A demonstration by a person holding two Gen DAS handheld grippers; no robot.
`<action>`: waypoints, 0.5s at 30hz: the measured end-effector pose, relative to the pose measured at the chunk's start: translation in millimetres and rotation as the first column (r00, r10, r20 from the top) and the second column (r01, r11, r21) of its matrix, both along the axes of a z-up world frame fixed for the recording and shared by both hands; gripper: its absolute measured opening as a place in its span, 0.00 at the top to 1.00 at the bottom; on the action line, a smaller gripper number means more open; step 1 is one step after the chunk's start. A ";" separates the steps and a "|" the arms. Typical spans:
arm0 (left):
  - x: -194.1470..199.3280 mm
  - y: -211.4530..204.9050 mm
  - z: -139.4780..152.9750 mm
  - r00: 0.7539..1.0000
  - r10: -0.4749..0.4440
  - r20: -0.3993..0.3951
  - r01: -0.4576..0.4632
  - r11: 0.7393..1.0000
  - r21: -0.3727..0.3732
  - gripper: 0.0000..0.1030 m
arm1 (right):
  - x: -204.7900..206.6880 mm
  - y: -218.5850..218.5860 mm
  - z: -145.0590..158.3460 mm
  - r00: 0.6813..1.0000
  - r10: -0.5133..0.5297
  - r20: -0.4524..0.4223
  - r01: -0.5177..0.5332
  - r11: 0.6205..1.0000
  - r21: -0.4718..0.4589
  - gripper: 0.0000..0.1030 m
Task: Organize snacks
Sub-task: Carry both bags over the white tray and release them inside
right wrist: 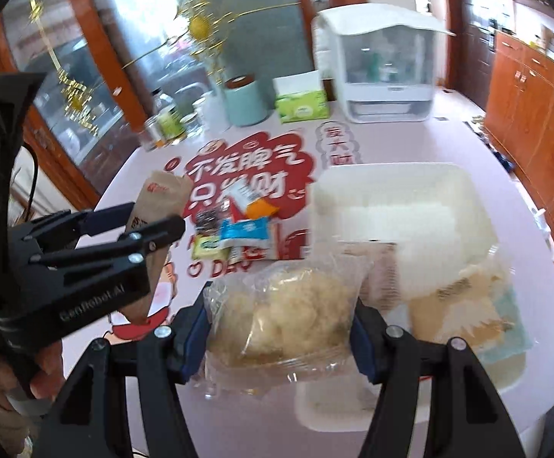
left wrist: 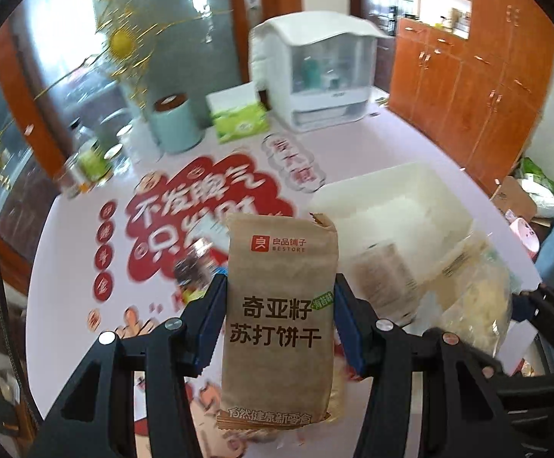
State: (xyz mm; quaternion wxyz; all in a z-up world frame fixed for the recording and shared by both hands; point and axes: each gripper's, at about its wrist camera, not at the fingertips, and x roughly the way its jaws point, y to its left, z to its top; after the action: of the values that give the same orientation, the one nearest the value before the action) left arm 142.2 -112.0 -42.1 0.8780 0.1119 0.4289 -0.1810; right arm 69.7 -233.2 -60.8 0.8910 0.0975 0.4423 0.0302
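My left gripper (left wrist: 279, 305) is shut on a brown paper cracker packet (left wrist: 279, 305), held upright above the table. In the right wrist view the same left gripper (right wrist: 151, 225) shows at the left with the brown cracker packet (right wrist: 160, 194) in it. My right gripper (right wrist: 281, 320) is shut on a clear bag of pale pastry (right wrist: 284, 316), raised over the near side of a white bin (right wrist: 391, 191). That pastry bag (left wrist: 475, 305) also appears at the right of the left wrist view, by the white bin (left wrist: 391, 198). Several small snack packets (right wrist: 239, 229) lie on the table.
A pink table (right wrist: 467, 141) with a red printed mat (right wrist: 246, 171) carries a white dish cabinet (right wrist: 384, 61), a green tissue box (right wrist: 301, 105), a teal canister (right wrist: 244, 103) and jars (right wrist: 166, 122) along the back. Brown packets (right wrist: 456, 301) lie inside the bin. Wooden cupboards (left wrist: 467, 76) stand right.
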 end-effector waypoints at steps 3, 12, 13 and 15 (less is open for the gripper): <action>0.9 -29.3 4.4 1.000 -0.027 0.014 0.027 1.000 0.002 0.49 | -6.8 -23.2 0.2 0.999 -0.036 0.008 0.036 0.999 -0.002 0.39; 7.8 -96.0 3.9 0.997 -0.077 0.018 0.076 0.997 0.019 0.49 | -11.3 -80.5 2.0 0.993 -0.117 0.026 0.118 0.993 -0.008 0.39; 8.5 -99.8 4.2 0.997 -0.079 0.019 0.079 0.997 0.020 0.49 | -9.3 -86.3 2.7 0.992 -0.125 0.031 0.126 0.992 -0.011 0.39; 11.6 -110.5 5.7 0.996 -0.083 0.026 0.083 0.996 0.025 0.49 | -4.3 -96.1 4.5 0.990 -0.137 0.042 0.138 0.990 -0.020 0.39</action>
State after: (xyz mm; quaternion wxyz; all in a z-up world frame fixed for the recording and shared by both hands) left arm 153.8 -222.5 -36.5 0.8740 0.1427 0.4140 -0.2106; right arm 65.3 -329.3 -56.2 0.9009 0.1171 0.4165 -0.0344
